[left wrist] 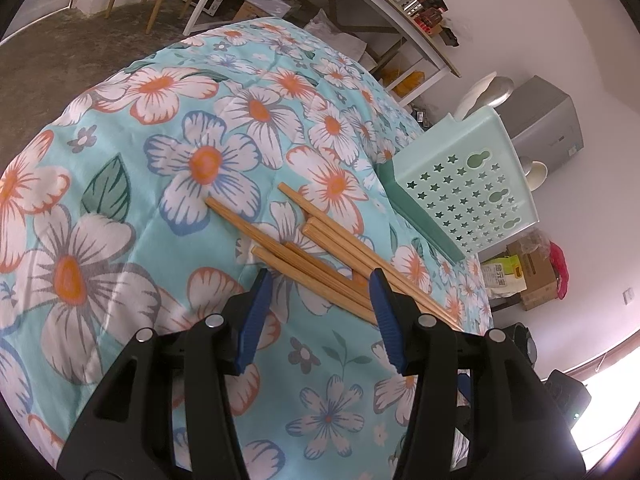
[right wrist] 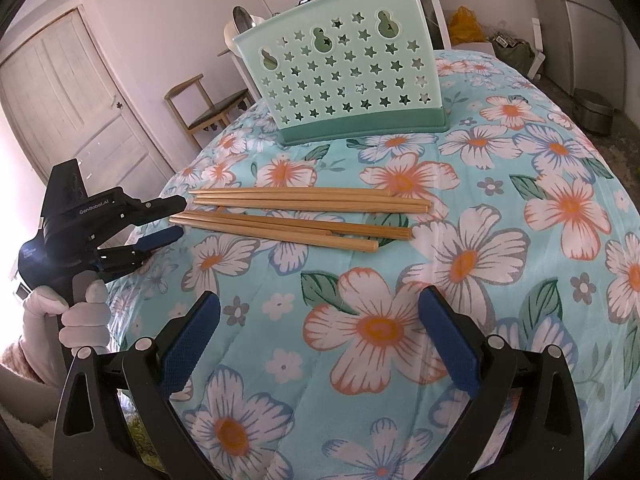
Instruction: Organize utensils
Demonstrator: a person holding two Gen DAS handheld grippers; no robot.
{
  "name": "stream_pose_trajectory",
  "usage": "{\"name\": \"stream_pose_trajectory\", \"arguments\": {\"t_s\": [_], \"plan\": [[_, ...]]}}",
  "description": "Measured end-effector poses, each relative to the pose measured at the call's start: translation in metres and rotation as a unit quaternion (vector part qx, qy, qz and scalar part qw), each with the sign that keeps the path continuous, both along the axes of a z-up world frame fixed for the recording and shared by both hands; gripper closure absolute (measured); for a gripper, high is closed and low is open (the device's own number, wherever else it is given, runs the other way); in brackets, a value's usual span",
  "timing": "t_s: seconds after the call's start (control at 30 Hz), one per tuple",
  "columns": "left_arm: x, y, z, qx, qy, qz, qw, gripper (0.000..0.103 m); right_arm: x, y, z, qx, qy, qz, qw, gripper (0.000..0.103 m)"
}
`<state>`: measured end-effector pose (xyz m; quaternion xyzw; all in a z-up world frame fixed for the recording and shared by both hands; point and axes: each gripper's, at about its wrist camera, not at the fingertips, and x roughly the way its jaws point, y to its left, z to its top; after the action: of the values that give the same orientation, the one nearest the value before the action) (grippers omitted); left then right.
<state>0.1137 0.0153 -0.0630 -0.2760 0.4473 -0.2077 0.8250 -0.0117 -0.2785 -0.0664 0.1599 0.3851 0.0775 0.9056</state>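
Note:
Several wooden chopsticks (left wrist: pixel 320 240) (right wrist: pixel 304 216) lie loose, side by side, on the flowered tablecloth (left wrist: pixel 160 200) (right wrist: pixel 500 240). A mint green utensil holder (left wrist: pixel 460 184) (right wrist: pixel 348 76) with star-shaped holes stands upright behind them. My left gripper (left wrist: pixel 320 280) (right wrist: pixel 176 218) is open and low at the chopsticks' thin ends; some of these ends lie between its blue pads (left wrist: pixel 380 304), unpressed. My right gripper (right wrist: pixel 320 298) stands wide open over bare cloth, a short way in front of the chopsticks, with nothing between its fingers.
A gloved hand (right wrist: pixel 80 312) holds the left gripper at the table's left edge. Beyond the table stand a wooden chair (right wrist: pixel 208 104), a white door (right wrist: pixel 68 112), a shelf unit (left wrist: pixel 360 0) and a grey cabinet (left wrist: pixel 548 120).

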Motion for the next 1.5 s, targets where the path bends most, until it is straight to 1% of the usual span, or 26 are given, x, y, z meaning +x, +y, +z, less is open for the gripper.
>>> {"name": "stream_pose_trajectory", "arguments": {"t_s": [0.33,0.93,1.13,1.3,1.5], "plan": [[-0.001,0.0065,-0.0004,0.004,-0.001,0.004,1.0,0.055,-0.0003,-0.0004,-0.0001,0.001,0.0,0.001,1.0,0.006],[-0.0018,0.0037,0.0005,0.008,-0.001,0.005,1.0,0.055,0.0011,-0.0009,0.0012,0.01,-0.004,0.0,1.0,0.006],[-0.0018,0.0046,0.0008,0.008,-0.001,0.005,1.0,0.055,0.0011,-0.0022,0.0005,0.018,-0.006,0.0,1.0,0.006],[-0.0024,0.0008,0.001,0.01,-0.002,0.005,0.9999,0.055,0.0016,-0.0052,-0.0003,0.034,-0.01,0.0,0.999,0.006],[-0.0019,-0.0004,0.0013,0.013,-0.002,0.007,0.9999,0.055,-0.001,-0.0082,-0.0006,0.036,-0.012,0.001,0.999,0.006]]}}
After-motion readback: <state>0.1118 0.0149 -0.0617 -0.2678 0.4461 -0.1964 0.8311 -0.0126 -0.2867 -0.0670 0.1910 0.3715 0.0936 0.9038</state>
